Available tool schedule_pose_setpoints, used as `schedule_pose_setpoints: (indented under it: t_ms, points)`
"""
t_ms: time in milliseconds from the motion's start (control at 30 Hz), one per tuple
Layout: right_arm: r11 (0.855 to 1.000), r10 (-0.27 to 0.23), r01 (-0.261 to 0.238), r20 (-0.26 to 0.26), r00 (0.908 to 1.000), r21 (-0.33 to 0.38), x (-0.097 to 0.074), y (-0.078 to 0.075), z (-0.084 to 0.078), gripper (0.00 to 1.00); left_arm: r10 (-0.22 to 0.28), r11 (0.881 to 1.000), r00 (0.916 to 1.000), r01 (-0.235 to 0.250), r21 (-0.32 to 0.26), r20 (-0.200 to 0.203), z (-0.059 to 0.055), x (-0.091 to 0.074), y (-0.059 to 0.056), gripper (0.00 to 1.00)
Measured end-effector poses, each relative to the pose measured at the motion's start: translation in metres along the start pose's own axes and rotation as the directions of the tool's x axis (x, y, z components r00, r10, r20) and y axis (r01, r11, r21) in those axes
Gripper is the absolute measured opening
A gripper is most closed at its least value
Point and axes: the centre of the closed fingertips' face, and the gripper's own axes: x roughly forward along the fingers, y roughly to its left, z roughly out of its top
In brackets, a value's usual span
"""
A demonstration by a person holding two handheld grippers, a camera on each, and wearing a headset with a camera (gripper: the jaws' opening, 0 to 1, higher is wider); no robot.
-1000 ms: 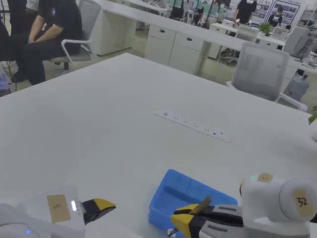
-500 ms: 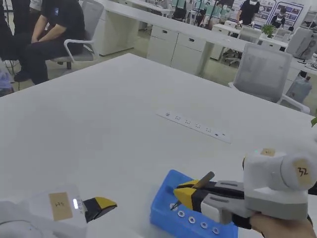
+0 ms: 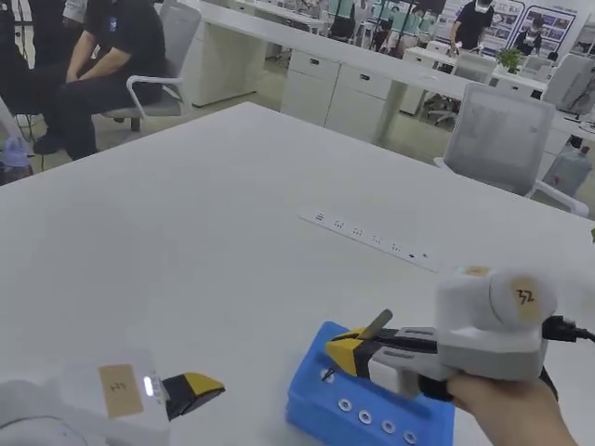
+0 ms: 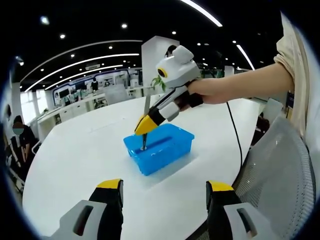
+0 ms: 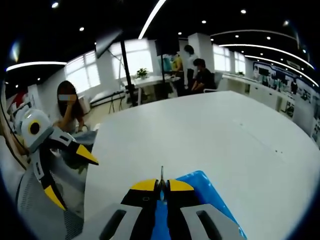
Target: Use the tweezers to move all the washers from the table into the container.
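Near table edge, left tongs spread wide, holding nothing. Just beyond, blue rectangular container sits on white table, with four small silvery ring washers in a row on its floor. Right tongs pressed together, pinching thin grey tweezers, tips down inside the container. Farther back, power strip.

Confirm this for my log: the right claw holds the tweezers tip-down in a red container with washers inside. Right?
Not quite: the container is blue, not red, as the head view shows. The rest stands: the right claw holds the tweezers tip-down in it, with washers inside.
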Motion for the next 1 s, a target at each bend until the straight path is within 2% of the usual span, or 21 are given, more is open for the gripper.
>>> schedule_pose_setpoints:
  t_ms: [600, 1000]
  points:
    - [1.0, -0.005, 0.007, -0.108, 0.9942, 0.022, 0.023, -0.024, -0.031, 0.03, -0.006, 1.0, 0.9999, 0.006, -0.001, -0.016, -0.003, 0.001, -0.001, 0.67]
    - [1.0, 0.003, -0.001, -0.135, 0.9909, 0.012, 0.028, -0.026, -0.037, 0.03, 0.005, 1.0, 1.0, -0.005, -0.022, 0.005, 0.001, 0.0, 0.003, 0.67]
